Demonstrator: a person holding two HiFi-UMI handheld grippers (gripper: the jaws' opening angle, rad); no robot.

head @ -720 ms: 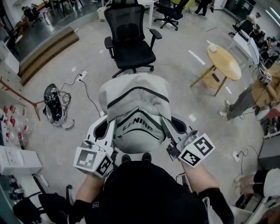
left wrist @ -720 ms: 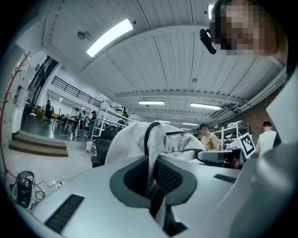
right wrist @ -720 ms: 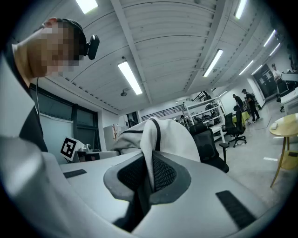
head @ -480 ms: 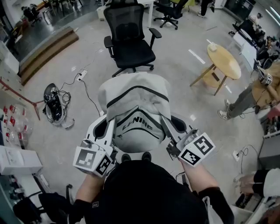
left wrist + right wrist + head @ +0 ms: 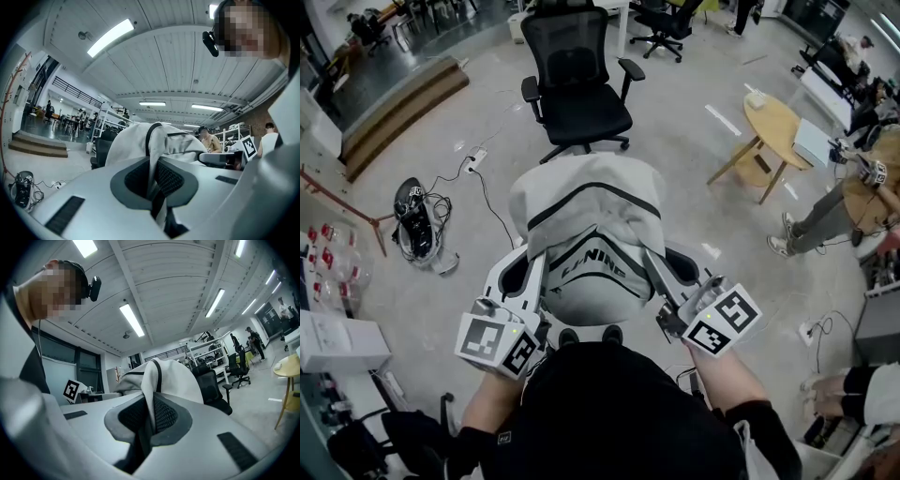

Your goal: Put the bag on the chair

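The left gripper (image 5: pixel 528 272) and right gripper (image 5: pixel 667 272) each pinch a fold of the grey-white sports backpack (image 5: pixel 591 220), jaws nearly together. The 2 hold it off the floor, short of the black office chair (image 5: pixel 577 98).

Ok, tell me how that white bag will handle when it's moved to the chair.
Probably floppy: the bag sags and folds between the left claw and right claw, each shut on thin fabric. Likely light for its bulk, since two pinches carry it. It may slump on the chair seat rather than stand.
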